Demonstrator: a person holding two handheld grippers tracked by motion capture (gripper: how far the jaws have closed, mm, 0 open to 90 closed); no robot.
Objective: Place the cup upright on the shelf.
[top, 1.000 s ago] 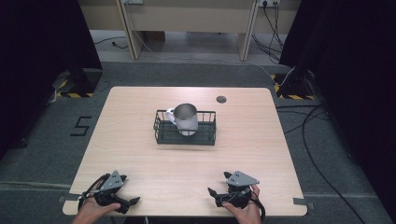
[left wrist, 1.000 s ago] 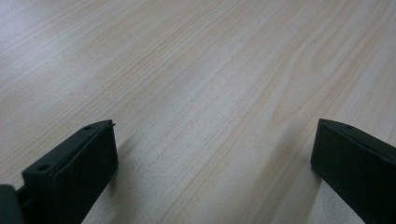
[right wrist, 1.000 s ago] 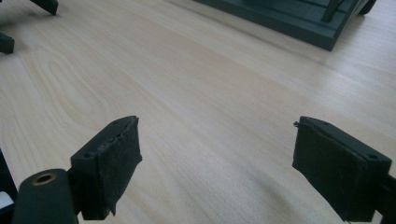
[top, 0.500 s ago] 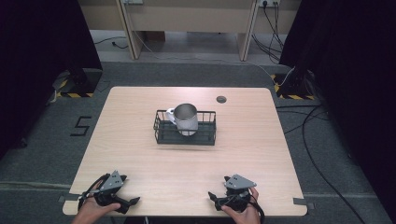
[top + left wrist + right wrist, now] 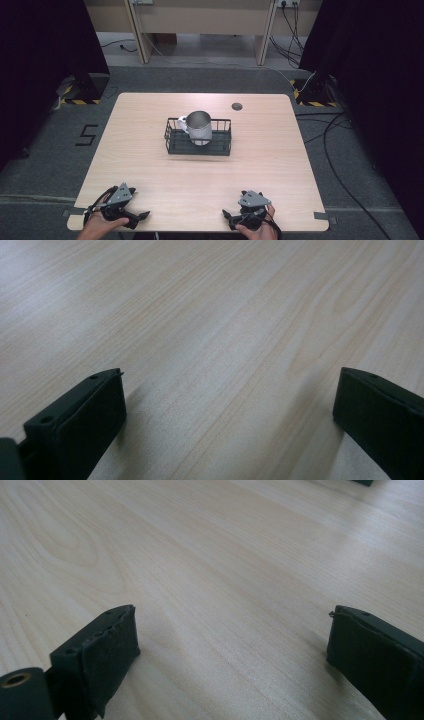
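Note:
A shiny metal mug (image 5: 199, 126) with a pale handle on its left stands upright in a black wire basket (image 5: 200, 150) at the table's middle. Both grippers rest low over the table near its front edge, far from the basket. My left gripper (image 5: 136, 214) (image 5: 227, 390) is at the front left, open, with only bare wood between its jaws. My right gripper (image 5: 231, 218) (image 5: 232, 625) is at the front right. Its jaws have just been opening and stand wide apart, with nothing between them.
The light wooden table (image 5: 150, 165) has a small dark round grommet (image 5: 236, 106) at its back right. Cables (image 5: 340, 150) run over the grey floor to the right. Dark curtains flank both sides, and desk legs stand beyond the far edge.
The right gripper has shifted slightly to the left along the front edge. The left gripper, the mug and the basket have stayed put.

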